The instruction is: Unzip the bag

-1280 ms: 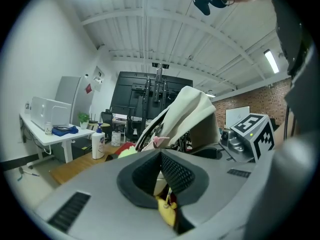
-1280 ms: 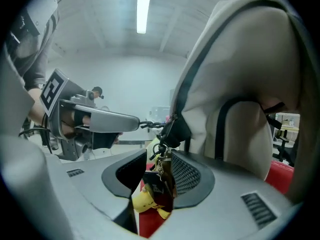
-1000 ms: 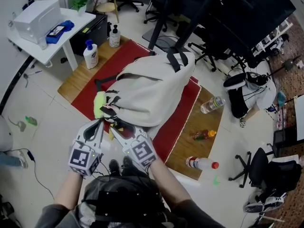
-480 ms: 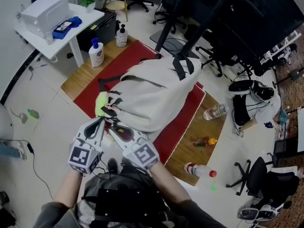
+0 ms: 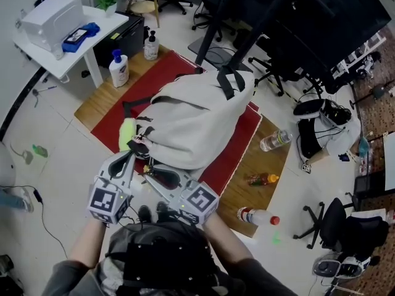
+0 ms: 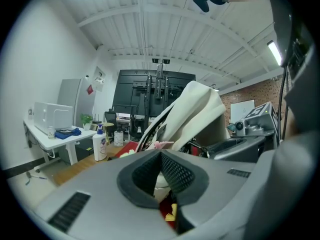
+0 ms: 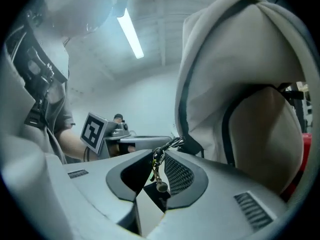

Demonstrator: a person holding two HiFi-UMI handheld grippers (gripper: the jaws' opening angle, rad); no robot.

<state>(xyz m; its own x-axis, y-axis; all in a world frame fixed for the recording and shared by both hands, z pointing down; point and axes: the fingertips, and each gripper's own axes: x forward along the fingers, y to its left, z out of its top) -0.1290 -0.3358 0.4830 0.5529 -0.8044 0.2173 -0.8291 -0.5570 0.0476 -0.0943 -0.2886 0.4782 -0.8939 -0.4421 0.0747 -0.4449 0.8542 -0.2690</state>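
Below me, pale floor (image 5: 55, 140) carrying:
- wooden board (image 5: 99, 106)
- red mat (image 5: 231, 150) across the board, with the beige bag (image 5: 191, 122) lying on it
- left end: blue-capped pump bottle (image 5: 118, 70) and second pump bottle (image 5: 150, 47), both upright
- right end: clear bottle (image 5: 276, 140), orange bottle (image 5: 262, 179) and red-capped bottle (image 5: 258, 215), all on their sides

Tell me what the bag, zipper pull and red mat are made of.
The bag: matte beige woven fabric, canvas or nylon perhaps; it creases softly. The zipper pull: dark braided cord with a seemingly metal, glinting bead. The red mat: flat, dull, probably textile or foam.
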